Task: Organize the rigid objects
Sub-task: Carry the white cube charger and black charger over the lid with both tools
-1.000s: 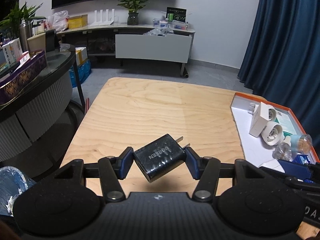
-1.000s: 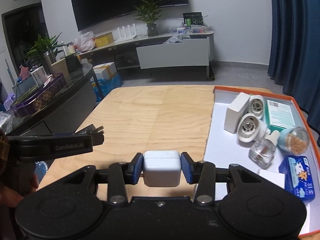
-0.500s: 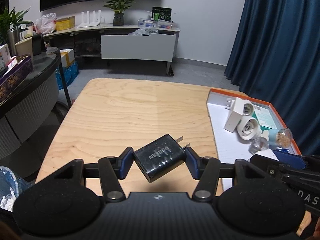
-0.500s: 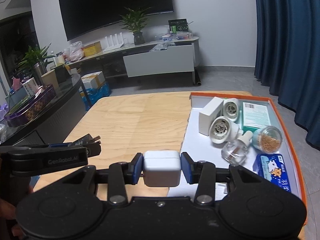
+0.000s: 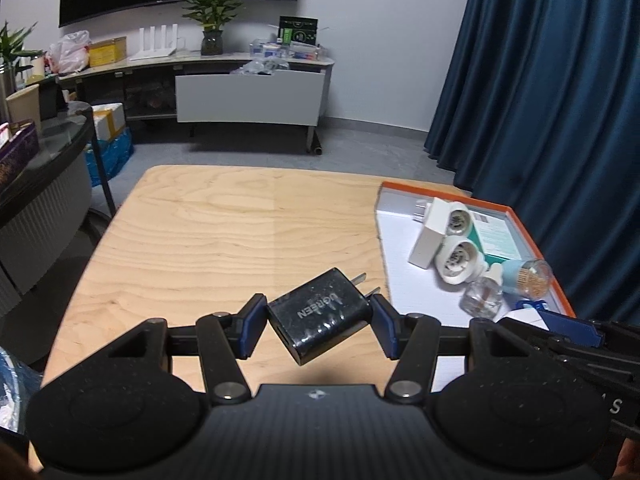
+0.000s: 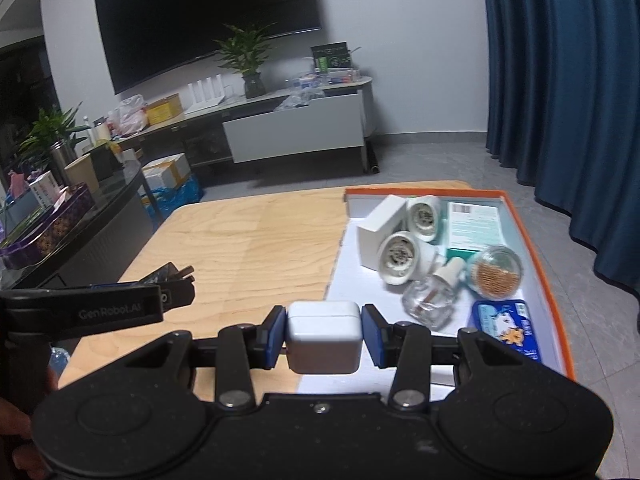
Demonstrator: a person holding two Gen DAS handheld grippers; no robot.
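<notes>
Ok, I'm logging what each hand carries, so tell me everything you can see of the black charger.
The black charger is a glossy, plastic-looking block with rounded edges, grey UGREEN lettering on its top face and dusty specks. Two flat metal prongs stick out of its far end. It sits skewed between the blue-padded fingers of the left gripper, clamped at opposite corners, held above the wooden table, prongs aimed toward the orange-rimmed tray.
</notes>
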